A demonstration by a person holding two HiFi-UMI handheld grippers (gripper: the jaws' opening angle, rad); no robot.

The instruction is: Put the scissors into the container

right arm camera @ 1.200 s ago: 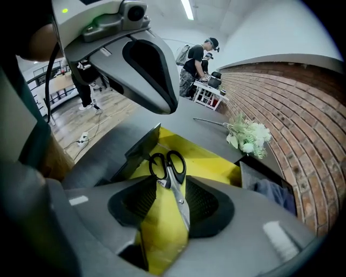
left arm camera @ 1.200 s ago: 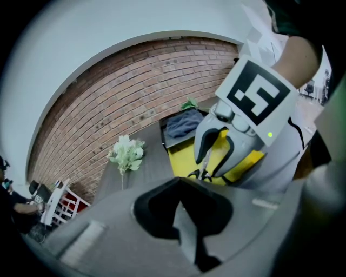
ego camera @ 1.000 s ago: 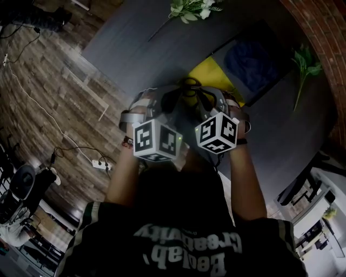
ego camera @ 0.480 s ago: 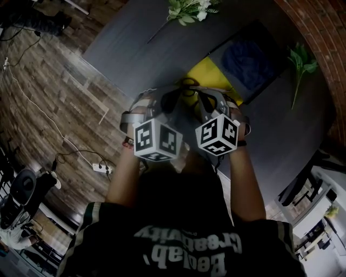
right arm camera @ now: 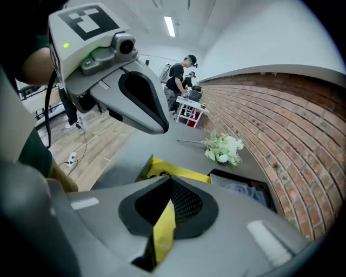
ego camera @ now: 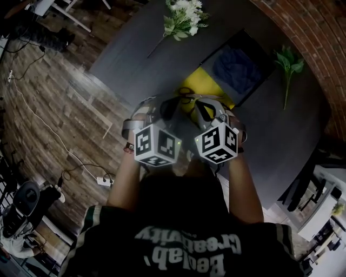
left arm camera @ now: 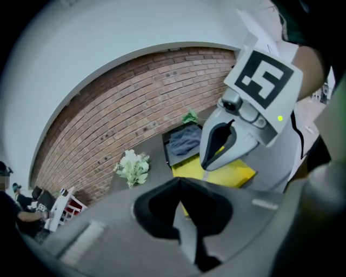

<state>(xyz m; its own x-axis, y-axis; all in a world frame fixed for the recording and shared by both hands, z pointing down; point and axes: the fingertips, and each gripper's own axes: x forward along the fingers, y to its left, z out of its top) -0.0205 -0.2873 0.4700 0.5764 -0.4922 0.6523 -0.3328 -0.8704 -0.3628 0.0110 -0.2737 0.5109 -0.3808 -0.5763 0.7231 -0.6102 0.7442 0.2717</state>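
Observation:
In the head view a yellow tray (ego camera: 208, 86) lies on the dark table (ego camera: 146, 54), and the black loops of the scissors (ego camera: 186, 99) show at its near edge. Behind it stands a dark container (ego camera: 238, 65) holding blue cloth. My left gripper (ego camera: 166, 105) and right gripper (ego camera: 203, 108) hover side by side just short of the tray, both shut and empty. In the right gripper view my shut jaws (right arm camera: 170, 178) point at the yellow tray (right arm camera: 178, 172), with the left gripper (right arm camera: 146, 108) above. The left gripper view shows its shut tips (left arm camera: 181, 179) and the right gripper (left arm camera: 216, 146).
A white flower bunch (ego camera: 181, 16) lies at the table's far side, and a green sprig (ego camera: 286, 65) lies right of the container. A brick wall (ego camera: 313, 32) borders the table. Wooden floor with a power strip (ego camera: 100, 180) is at the left. People stand far off (right arm camera: 178, 76).
The head view has swung, so the table and its objects sit higher and further left in the picture. Both grippers stay side by side in front of the tray.

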